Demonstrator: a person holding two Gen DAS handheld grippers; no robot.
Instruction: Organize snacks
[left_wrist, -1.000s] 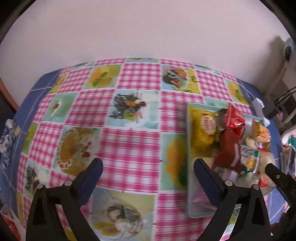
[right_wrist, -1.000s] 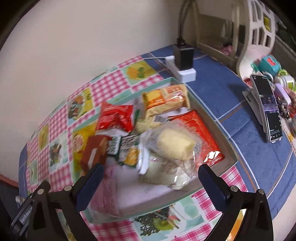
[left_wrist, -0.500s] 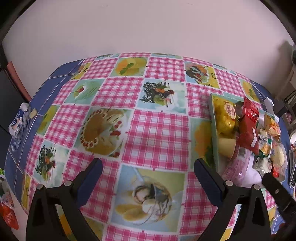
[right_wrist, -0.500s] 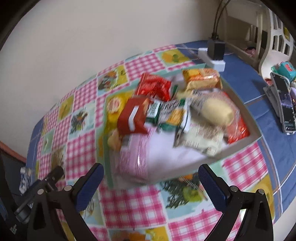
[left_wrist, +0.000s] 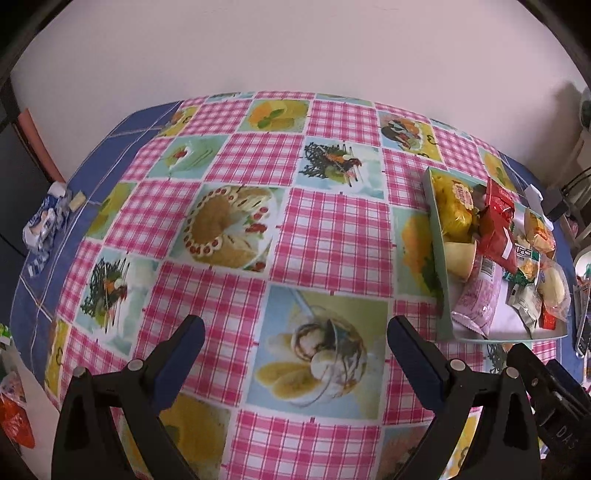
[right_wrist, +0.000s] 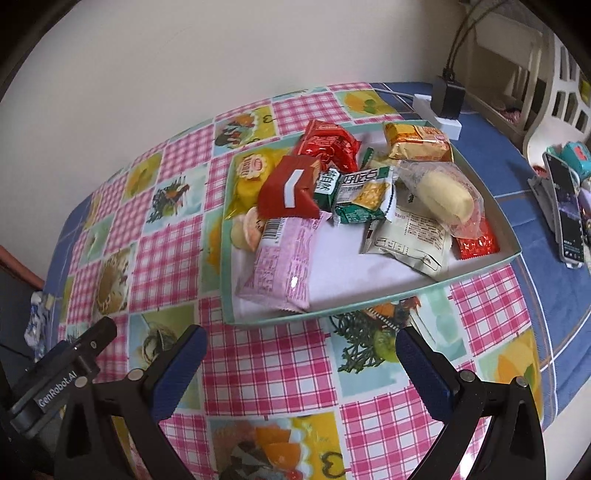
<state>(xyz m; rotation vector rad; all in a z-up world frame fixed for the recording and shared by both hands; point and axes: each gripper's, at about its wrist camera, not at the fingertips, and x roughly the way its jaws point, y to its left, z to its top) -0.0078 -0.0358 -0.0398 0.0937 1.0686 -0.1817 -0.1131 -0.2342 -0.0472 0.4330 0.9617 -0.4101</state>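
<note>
A shallow pale-green box (right_wrist: 369, 301) holds several snack packets: a pink packet (right_wrist: 284, 258), a red packet (right_wrist: 291, 186), a green-and-white packet (right_wrist: 365, 194), an orange packet (right_wrist: 417, 142) and a bagged yellow bun (right_wrist: 443, 194). My right gripper (right_wrist: 301, 363) hovers open over the tablecloth just in front of the box, holding nothing. In the left wrist view the same box (left_wrist: 441, 291) lies at the right, and my left gripper (left_wrist: 295, 356) stands open over bare cloth well to its left.
The pink checked tablecloth (left_wrist: 332, 240) covers the table, with a blue cloth (right_wrist: 546, 229) beneath it. A power strip with a black plug (right_wrist: 447, 101) and a phone on a stand (right_wrist: 565, 210) lie right of the box. A blue-white wrapper (left_wrist: 44, 225) rests at the left edge.
Both grippers have pulled back from the box and stayed open. The box now looks smaller and farther away in both views, with more tablecloth showing in front.
</note>
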